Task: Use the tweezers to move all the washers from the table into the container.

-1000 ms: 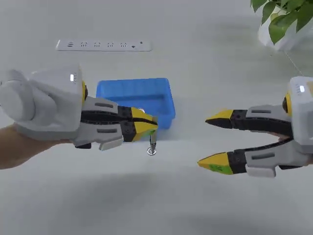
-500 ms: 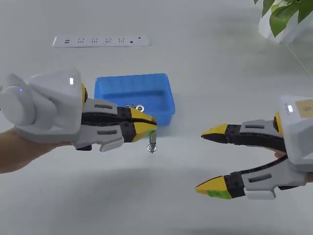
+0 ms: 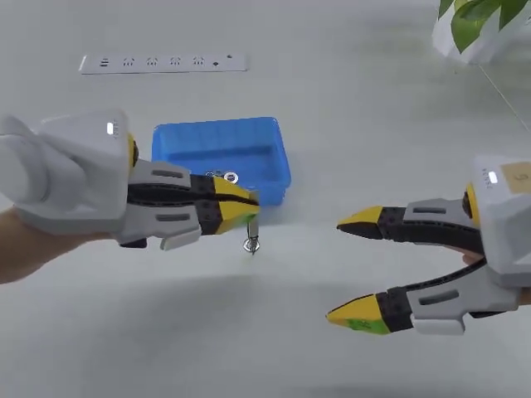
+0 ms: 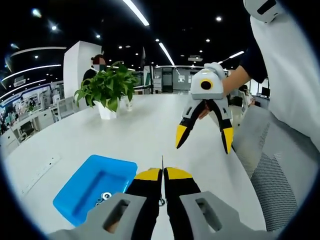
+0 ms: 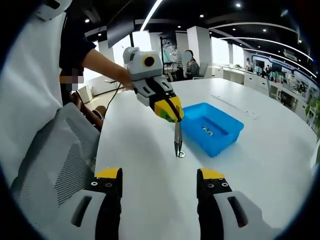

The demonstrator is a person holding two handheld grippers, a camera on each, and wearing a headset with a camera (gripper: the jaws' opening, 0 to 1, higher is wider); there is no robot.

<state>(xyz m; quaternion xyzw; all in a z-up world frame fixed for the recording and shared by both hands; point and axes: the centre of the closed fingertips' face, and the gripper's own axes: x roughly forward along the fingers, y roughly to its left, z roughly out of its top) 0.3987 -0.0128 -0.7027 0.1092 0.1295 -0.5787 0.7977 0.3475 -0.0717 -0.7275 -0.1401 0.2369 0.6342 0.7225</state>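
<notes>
The left tool [image 3: 249, 209] grips the tweezers [image 3: 252, 232], tips down on a washer [image 3: 251, 245] right under it. The blue box [image 3: 187, 141] is just past it. The right tool [image 3: 336, 271] hangs open.

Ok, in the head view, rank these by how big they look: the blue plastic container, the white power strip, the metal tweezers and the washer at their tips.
1. blue plastic container
2. white power strip, long but thin
3. metal tweezers, partly hidden in the left gripper
4. small metal washer at their tips
</notes>
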